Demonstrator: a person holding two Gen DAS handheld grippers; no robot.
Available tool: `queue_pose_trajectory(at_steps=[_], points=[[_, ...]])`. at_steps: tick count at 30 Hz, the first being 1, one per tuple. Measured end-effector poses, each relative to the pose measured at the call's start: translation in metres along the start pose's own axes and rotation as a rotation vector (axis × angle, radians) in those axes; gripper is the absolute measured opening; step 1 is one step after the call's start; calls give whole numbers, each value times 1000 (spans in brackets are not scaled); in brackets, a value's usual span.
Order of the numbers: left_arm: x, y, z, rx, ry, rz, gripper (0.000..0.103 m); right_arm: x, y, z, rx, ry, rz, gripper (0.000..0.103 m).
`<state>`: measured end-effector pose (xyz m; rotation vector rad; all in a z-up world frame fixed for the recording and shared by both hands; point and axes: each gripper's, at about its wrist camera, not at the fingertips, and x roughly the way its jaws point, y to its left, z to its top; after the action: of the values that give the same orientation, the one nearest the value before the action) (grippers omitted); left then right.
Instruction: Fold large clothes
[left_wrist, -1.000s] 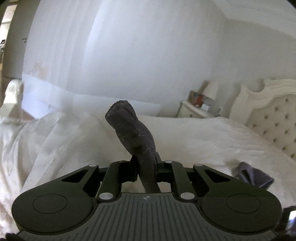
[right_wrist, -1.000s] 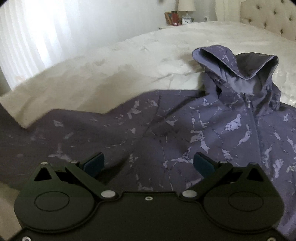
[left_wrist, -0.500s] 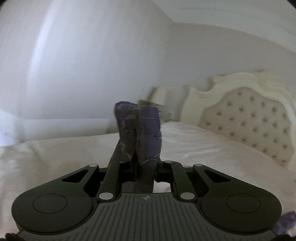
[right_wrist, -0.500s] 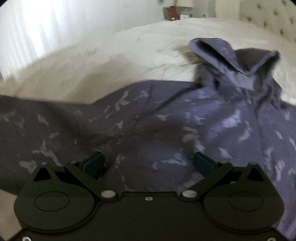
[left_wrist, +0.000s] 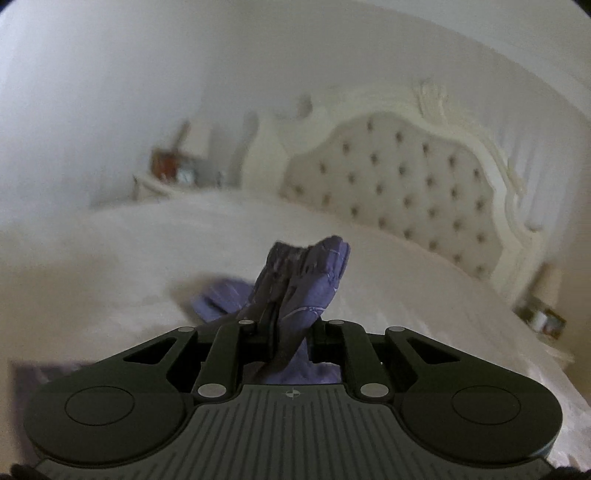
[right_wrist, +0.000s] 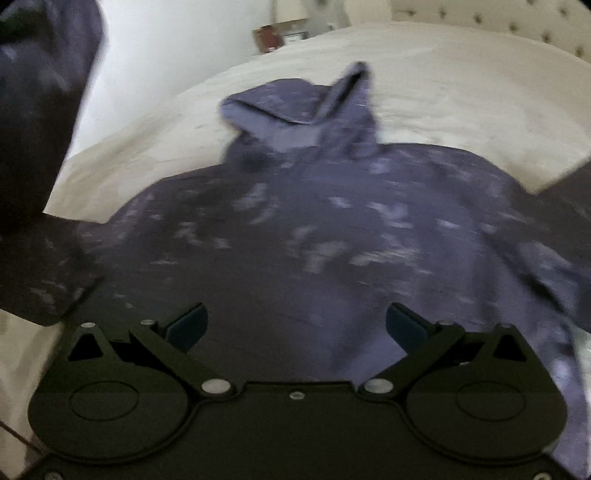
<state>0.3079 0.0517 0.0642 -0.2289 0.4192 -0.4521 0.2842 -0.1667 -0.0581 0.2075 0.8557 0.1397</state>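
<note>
A purple patterned hooded jacket (right_wrist: 314, 229) lies spread on the white bed (right_wrist: 461, 96), its hood (right_wrist: 295, 110) toward the headboard. My left gripper (left_wrist: 284, 328) is shut on the jacket's sleeve cuff (left_wrist: 310, 273), which sticks up above the jaws. The lifted sleeve (right_wrist: 40, 110) hangs at the left of the right wrist view. My right gripper (right_wrist: 295, 325) is open and empty, low over the jacket's body. The hood also shows in the left wrist view (left_wrist: 221, 299).
A tufted cream headboard (left_wrist: 406, 184) stands at the far end of the bed. A nightstand (left_wrist: 166, 181) with a lamp and small items is at the far left. A second nightstand (left_wrist: 543, 317) is at the right.
My left gripper has swung right with the sleeve cuff, from the wall toward the headboard. The sleeve has risen off the bed. My right gripper has shifted left over the jacket.
</note>
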Motion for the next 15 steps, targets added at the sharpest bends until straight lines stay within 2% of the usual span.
queue_pose_trajectory(at_steps=[5,7,9,10,11,13,15], points=[[53,-11,-47,-29,132,-12,15,-8,-38,-8,69,14,-33,102],[64,-8,-56,-53,176,-17,18,-10,-47,-11,86,15,-37,102],[69,-3,-61,-102,216,-32,27,-10,-52,-11,89,11,-31,102],[70,-1,-62,-129,227,-43,28,-11,-53,-11,88,10,-24,102],[66,0,-62,-144,227,-53,33,-12,-54,-11,89,9,-19,102],[56,-2,-56,-150,199,-80,50,-13,-55,-10,90,7,-16,102],[46,-12,-50,-126,167,-107,78,-14,-54,-8,86,1,-24,102]])
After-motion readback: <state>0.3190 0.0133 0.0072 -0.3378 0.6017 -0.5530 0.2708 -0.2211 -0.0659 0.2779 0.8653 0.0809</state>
